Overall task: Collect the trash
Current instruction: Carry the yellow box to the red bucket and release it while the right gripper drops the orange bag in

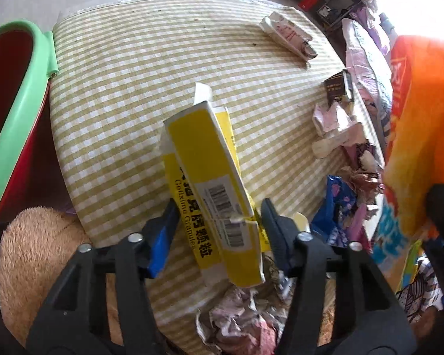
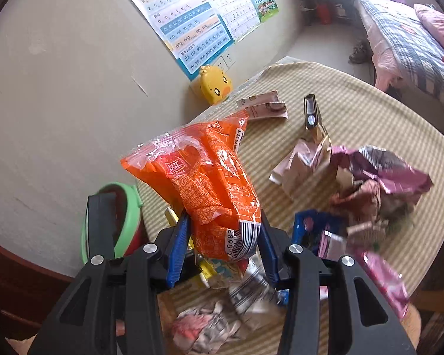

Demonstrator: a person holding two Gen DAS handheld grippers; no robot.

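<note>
Over at the far left stands the red bin with the green rim (image 1: 23,94), hard against the edge of the table with the checked cloth (image 1: 139,68), and a tan furry cushion (image 1: 35,260) sits just below the bin. Next along, the left gripper (image 1: 219,222) has its blue-padded fingers (image 1: 162,236) closed onto a yellow medicine box (image 1: 213,183); the box is lifted off the cloth and tilted, its torn flap pointing away toward the far side of the table, its barcode face up. Right of the box, a flattened pink-and-white carton (image 1: 287,34) lies near the table's far edge, a small dark booklet (image 1: 337,88) rests beside the right edge, and a heap of crumpled pink wrappers (image 1: 337,130) and a blue packet (image 1: 337,204) trail down that same edge. More crumpled paper (image 1: 236,319) lies at the near edge under the box.

From the other claw's side, the bin shows low on the left, with a yellow duck toy (image 2: 214,84) against the wall behind the table and a pinyin chart (image 2: 180,20) pinned above it. The right gripper (image 2: 223,230) is clamped on an orange plastic bag (image 2: 204,177), held up above the table, its barcode end pinched between the fingers. To the right of the bag, the wrapper heap (image 2: 367,183) lies on the cloth, blurred.
</note>
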